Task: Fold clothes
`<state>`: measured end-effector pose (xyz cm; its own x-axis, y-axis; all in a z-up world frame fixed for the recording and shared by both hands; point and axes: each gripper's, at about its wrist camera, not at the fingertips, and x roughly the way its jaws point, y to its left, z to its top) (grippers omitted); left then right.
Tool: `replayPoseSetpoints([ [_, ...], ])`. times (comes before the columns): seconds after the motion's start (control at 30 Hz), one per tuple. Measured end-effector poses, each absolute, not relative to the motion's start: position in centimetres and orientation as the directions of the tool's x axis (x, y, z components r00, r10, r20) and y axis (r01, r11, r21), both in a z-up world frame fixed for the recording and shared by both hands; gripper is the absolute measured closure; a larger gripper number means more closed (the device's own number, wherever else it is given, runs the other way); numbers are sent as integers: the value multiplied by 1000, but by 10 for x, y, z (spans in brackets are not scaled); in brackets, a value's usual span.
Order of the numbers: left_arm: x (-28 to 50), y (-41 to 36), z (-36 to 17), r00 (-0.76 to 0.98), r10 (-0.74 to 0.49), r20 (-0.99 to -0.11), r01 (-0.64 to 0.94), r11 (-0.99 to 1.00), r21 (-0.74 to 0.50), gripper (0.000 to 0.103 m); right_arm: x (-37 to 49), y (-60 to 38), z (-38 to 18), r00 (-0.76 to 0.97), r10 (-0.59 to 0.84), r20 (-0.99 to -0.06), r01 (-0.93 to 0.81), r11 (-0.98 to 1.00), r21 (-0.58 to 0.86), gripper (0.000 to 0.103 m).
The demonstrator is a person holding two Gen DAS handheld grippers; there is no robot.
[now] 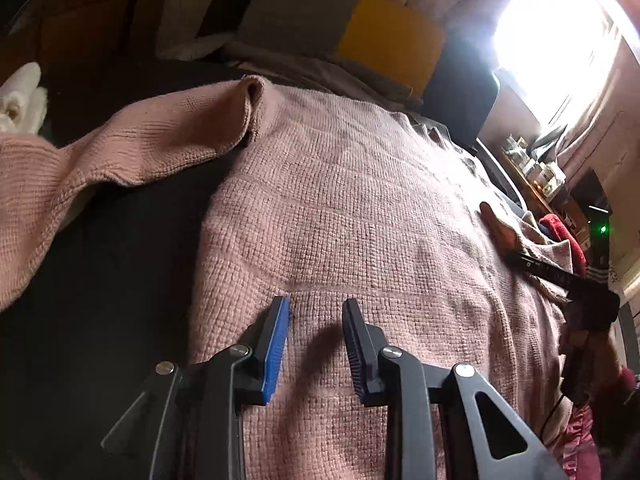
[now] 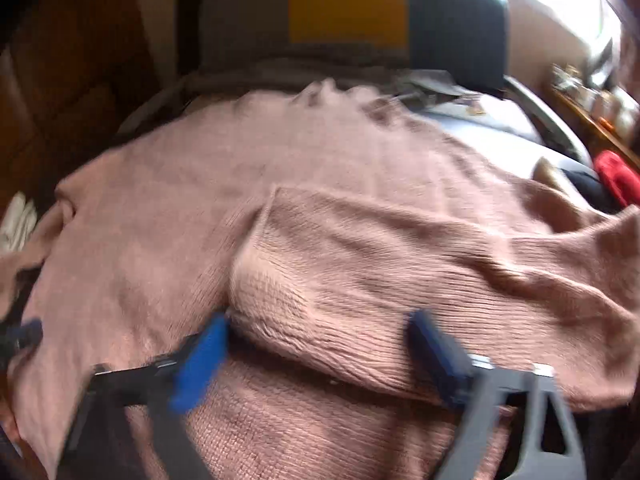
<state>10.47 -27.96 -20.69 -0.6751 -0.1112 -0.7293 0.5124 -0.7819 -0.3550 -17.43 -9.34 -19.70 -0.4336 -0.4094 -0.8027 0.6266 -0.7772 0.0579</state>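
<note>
A pink knit sweater (image 1: 352, 200) lies spread on a dark bed cover (image 1: 120, 280), with one sleeve (image 1: 100, 152) trailing off to the left. My left gripper (image 1: 316, 312) stands open low over the sweater's body, with only flat knit between its blue pads. In the blurred right wrist view, the other sleeve (image 2: 360, 272) lies folded across the sweater (image 2: 160, 208). My right gripper (image 2: 318, 322) is wide open, its fingers on either side of the sleeve's end. The right gripper also shows as a black bar (image 1: 560, 276) at the sweater's right edge.
A padded headboard with grey, yellow and dark blocks (image 2: 348, 4) stands behind the bed. A bright window (image 1: 560, 20) and a cluttered shelf (image 1: 540, 168) are on the right, with a red cloth (image 2: 616, 180) nearby. A white cloth (image 1: 20, 100) lies at the far left.
</note>
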Motion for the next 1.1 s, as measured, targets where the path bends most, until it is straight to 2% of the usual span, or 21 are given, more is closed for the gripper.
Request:
replayPoseSetpoints([
  [0.03,105,-277,-207,-677,-129,-724,514,-787,-341,76,-178,-89,-194,-443,-395,-804,605,-794,57,69],
  [0.07,105,-274,-207,-677,-148,-721,517,-793,-324,76,-179,-84,-191,-445,-398,-802,597,-800,66,85],
  [0.1,104,-271,-207,-673,-168,-720,518,-801,-298,76,-180,-79,-188,-449,-395,-801,588,-806,67,93],
  [0.23,104,-264,-204,-660,-208,-722,516,-824,-234,74,-184,-48,-152,-524,-386,-760,576,-817,18,93],
  [0.33,108,-267,-204,-674,-195,-713,515,-816,-264,74,-190,0,-103,-621,-373,-690,527,-850,-15,93],
  [0.47,112,-275,-206,-694,-164,-701,517,-791,-327,74,-211,104,-35,-760,-283,-585,362,-932,-19,92],
  [0.57,111,-280,-204,-695,-142,-704,514,-783,-350,74,-229,187,-20,-808,-143,-571,181,-983,-9,92],
  [0.6,111,-281,-203,-694,-131,-708,510,-783,-355,73,-234,216,-23,-803,-104,-587,114,-993,20,87],
  [0.67,113,-284,-199,-688,-101,-719,500,-784,-368,73,-235,265,-31,-789,-68,-611,5,-995,104,61],
  [0.7,117,-286,-196,-691,-86,-718,498,-776,-387,73,-232,286,-35,-785,-66,-616,-36,-988,152,32],
  [0.73,123,-290,-192,-698,-74,-712,500,-762,-411,73,-222,298,-37,-794,-62,-605,-60,-982,179,16],
  [0.83,149,-303,-183,-704,-100,-703,539,-720,-437,73,-191,317,-43,-816,-67,-575,-80,-971,226,15],
  [0.93,185,-317,-177,-688,-161,-707,601,-673,-431,72,-161,277,-55,-777,-257,-574,109,-954,280,0],
  [1.07,228,-330,-184,-694,-141,-706,629,-596,-499,70,-120,195,-85,-571,-543,-616,394,-840,375,0],
  [1.1,236,-331,-187,-696,-129,-706,630,-581,-515,70,-115,182,-92,-550,-541,-636,414,-838,354,0],
])
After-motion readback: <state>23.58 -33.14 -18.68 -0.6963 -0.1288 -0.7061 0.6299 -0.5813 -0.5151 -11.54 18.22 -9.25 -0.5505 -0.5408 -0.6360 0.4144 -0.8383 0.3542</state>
